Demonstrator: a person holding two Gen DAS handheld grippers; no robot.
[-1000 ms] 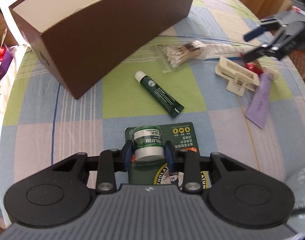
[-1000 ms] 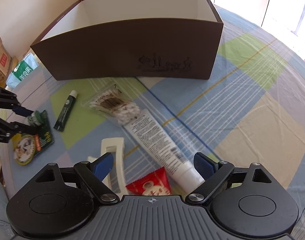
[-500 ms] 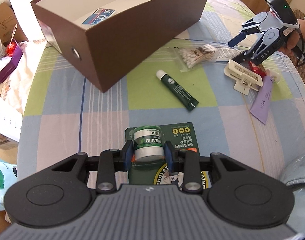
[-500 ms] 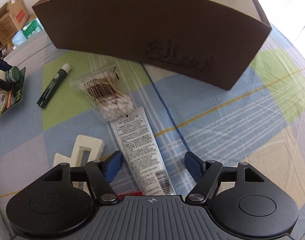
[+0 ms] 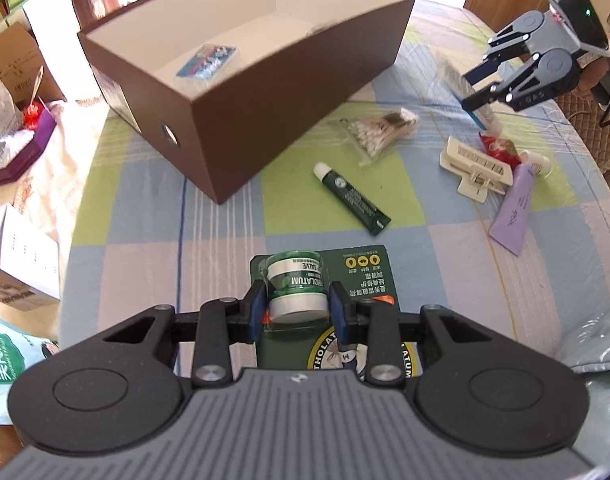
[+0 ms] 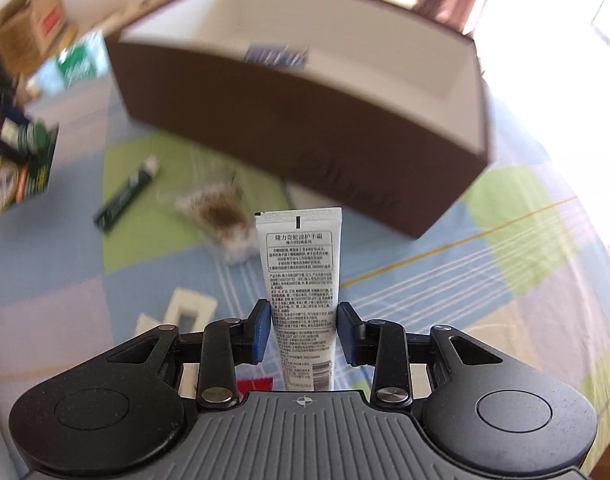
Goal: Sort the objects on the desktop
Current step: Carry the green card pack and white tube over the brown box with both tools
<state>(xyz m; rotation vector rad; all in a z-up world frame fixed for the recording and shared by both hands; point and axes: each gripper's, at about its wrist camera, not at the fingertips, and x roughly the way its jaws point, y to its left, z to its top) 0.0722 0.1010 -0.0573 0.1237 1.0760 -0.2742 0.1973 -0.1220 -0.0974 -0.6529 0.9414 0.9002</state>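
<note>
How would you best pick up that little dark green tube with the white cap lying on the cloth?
Grip the dark green tube across its narrow middle from straight above, fingers on its two long sides. It lies flat, clear of the cotton swabs, so nothing blocks that approach.

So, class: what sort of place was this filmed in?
Probably a room in a home: a checked cloth covers the surface, toiletries like the cotton buds lie loose on it, and cardboard boxes stand nearby.

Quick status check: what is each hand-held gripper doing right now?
Left hand-held gripper: closed on the green balm jar pack.
Right hand-held gripper: closed on the white hand cream tube, lifted off the table.
</note>
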